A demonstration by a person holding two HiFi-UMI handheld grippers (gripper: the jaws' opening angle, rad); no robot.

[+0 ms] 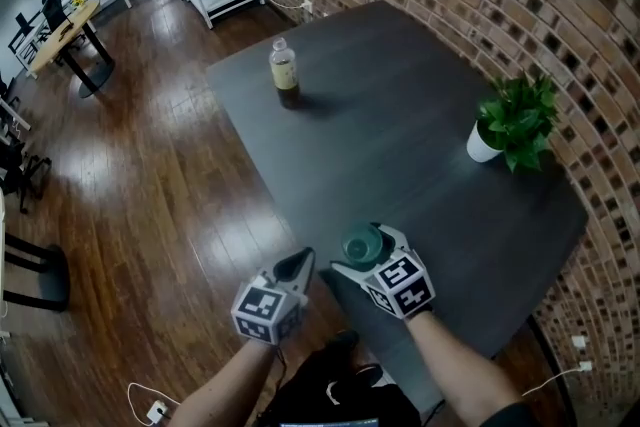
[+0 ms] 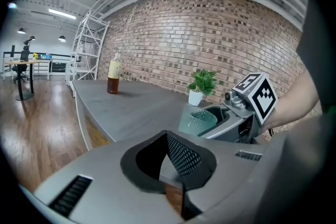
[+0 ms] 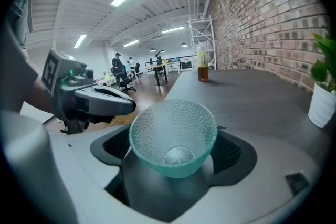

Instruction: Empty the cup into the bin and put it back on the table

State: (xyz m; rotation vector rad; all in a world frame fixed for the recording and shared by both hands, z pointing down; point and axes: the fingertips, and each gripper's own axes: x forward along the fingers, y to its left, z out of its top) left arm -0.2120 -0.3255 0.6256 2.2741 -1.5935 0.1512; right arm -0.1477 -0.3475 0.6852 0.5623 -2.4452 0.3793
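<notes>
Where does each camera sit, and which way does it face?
Head view: on the head, facing steeply down at the table; left gripper, right gripper, forearms show.
Left gripper view: on that gripper, facing the brick wall over its fingers; right gripper shows.
Right gripper view: on that gripper, facing along the table past the cup between its fingers; left gripper shows.
Shared by all: bottle, plant.

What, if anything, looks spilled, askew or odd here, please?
Nothing stands out: the cup stands upright and empty between the open fingers of the right gripper, the bottle and plant are upright, and the table shows no spill.
</notes>
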